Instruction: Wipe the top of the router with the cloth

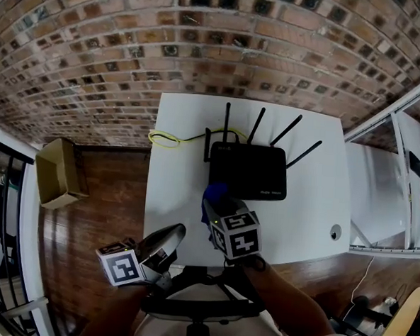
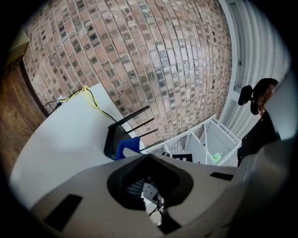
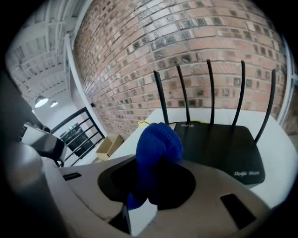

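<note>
The black router (image 1: 249, 171) lies flat on the white table (image 1: 180, 197), its several antennas pointing toward the brick wall. My right gripper (image 1: 218, 210) hovers at the router's near left corner, shut on a bunched blue cloth (image 1: 214, 197). In the right gripper view the cloth (image 3: 156, 148) rises from between the jaws, just short of the router (image 3: 219, 151). My left gripper (image 1: 172, 234) hangs off the table's near edge, jaws together and holding nothing. The left gripper view shows the router (image 2: 111, 139) and the cloth (image 2: 126, 145) ahead.
A yellow cable (image 1: 166, 138) loops from the router's back to the table's far left edge. A round grommet (image 1: 335, 233) sits near the table's right front corner. A cardboard box (image 1: 57, 172) stands on the wood floor at left. White shelving (image 1: 408, 183) borders the right side.
</note>
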Demonstrator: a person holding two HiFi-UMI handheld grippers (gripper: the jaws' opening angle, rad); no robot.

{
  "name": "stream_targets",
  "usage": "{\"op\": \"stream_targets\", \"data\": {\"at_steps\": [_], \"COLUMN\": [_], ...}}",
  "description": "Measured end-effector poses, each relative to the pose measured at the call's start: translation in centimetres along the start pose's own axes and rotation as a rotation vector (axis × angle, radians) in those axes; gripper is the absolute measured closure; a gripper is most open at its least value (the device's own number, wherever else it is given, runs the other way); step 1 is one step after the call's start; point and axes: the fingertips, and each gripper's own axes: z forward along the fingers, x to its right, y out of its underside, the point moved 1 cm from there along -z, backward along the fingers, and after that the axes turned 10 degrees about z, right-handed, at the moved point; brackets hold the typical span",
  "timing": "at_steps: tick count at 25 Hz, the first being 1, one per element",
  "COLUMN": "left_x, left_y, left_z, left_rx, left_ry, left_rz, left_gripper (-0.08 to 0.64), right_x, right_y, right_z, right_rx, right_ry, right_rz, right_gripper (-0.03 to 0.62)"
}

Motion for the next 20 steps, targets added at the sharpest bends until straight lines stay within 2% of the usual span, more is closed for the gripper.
{"op": "stream_targets", "data": {"at_steps": [3,7,14,20], "left_x": [0.9,2.5,4.5,5.1], "left_y": [-0.3,0.0,0.9,1.2], "left_z": [1.4,3.5,6.7,7.6], "left_rx": [0.014,0.035,0.044,0.034], "left_ry": [0.004,0.010,0.005,-0.008], "left_rz": [0.012,0.008,0.025,0.020], "left_gripper": [0.555,0.555,0.555,0.555], "right_x": [2.9,8.9,20.2,24.6], "right_y": [-1.2,-2.3,-5.5,-7.0], "right_z": [-2.0,-4.1,-5.7,-4.8], "right_rx": [0.005,-0.049,-0.131,-0.198], "right_ry": [0.031,0.101,0.255,0.352], "right_rz": [-0.065,-0.117,-0.102,-0.100], "right_gripper": [0.482,0.482,0.482,0.482]}}
